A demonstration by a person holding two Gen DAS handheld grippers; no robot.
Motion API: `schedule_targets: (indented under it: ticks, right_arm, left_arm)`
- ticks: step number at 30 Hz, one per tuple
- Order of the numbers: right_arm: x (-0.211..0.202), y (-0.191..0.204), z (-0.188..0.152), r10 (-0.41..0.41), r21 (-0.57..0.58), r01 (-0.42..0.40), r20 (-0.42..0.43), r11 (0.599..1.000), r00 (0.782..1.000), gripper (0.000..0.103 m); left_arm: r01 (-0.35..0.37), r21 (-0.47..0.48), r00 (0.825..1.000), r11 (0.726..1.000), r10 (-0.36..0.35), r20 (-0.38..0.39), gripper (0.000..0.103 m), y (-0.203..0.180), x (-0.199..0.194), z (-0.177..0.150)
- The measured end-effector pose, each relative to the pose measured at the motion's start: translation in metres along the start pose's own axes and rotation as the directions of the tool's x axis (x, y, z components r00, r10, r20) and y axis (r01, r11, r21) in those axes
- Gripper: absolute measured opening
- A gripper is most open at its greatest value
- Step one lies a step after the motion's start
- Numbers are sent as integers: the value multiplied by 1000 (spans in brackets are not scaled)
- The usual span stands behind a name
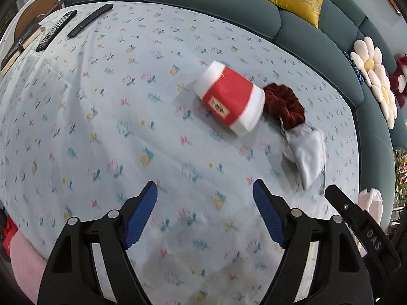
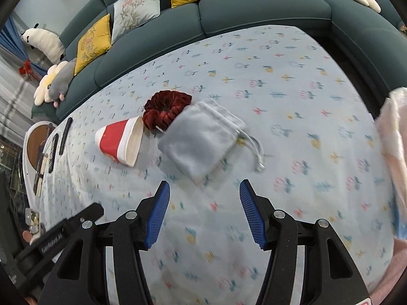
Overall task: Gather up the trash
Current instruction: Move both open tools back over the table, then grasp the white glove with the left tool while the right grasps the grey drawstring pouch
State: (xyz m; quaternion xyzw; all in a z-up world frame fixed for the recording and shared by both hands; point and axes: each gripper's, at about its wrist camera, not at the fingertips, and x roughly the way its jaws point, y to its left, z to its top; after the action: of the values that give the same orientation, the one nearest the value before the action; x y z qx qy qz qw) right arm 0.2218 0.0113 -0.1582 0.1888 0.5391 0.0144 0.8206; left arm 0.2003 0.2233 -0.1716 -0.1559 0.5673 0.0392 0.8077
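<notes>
Both wrist views look down on a bench [image 1: 106,117] covered by a flowered cloth, with nothing yet collected. A crushed red-and-white paper cup [image 1: 230,96] lies on its side at about one o'clock from your left tongs [image 1: 204,195]; a dark red scrunchie [image 1: 285,105] touches it, and a grey drawstring pouch [image 2: 201,137] lies against the scrunchie, at about twelve o'clock from your right tongs [image 2: 204,193]. Your left tongs stand wide and empty; your right tongs stand moderately open and empty, both clear of the items. Judged from this, the cup is the likeliest trash and has not been picked up; no bin is plainly visible. The cup's small label is too blurred to read. On the right-hand tool's body the letters "DAS" show in the left view. Two remote controls [image 1: 73,26] lie at eleven o'clock, their markings unreadable.
</notes>
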Motion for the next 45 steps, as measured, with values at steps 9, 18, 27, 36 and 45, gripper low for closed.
schedule_targets:
  ticks: [9,18,27,36,45]
  right_arm:
    - [44,-1,25,-20,44,21,-33,999,999,56]
    - [48,-10,5,26,-4,-27,-64,1000,998,3]
    - [-11,-60,-17,61,85,-64,42,994,997,3]
    - [-21,-98,-13,23,166,-33,63,986,998,3]
    - [-10,-98,-11,29,151,-33,31,988,999,3]
  left_arm:
    - [10,51,1000,999,-11,22,80,-14,11,35]
    - [42,80,999,996,-42,-4,80,-43,23,27]
    - [57,138,998,989,-51,-48,80,-79,37,6]
    - [56,195,996,979,-43,-73,80,-134,63,9]
    - [40,243,992,969,-9,-129,33,-162,87,9]
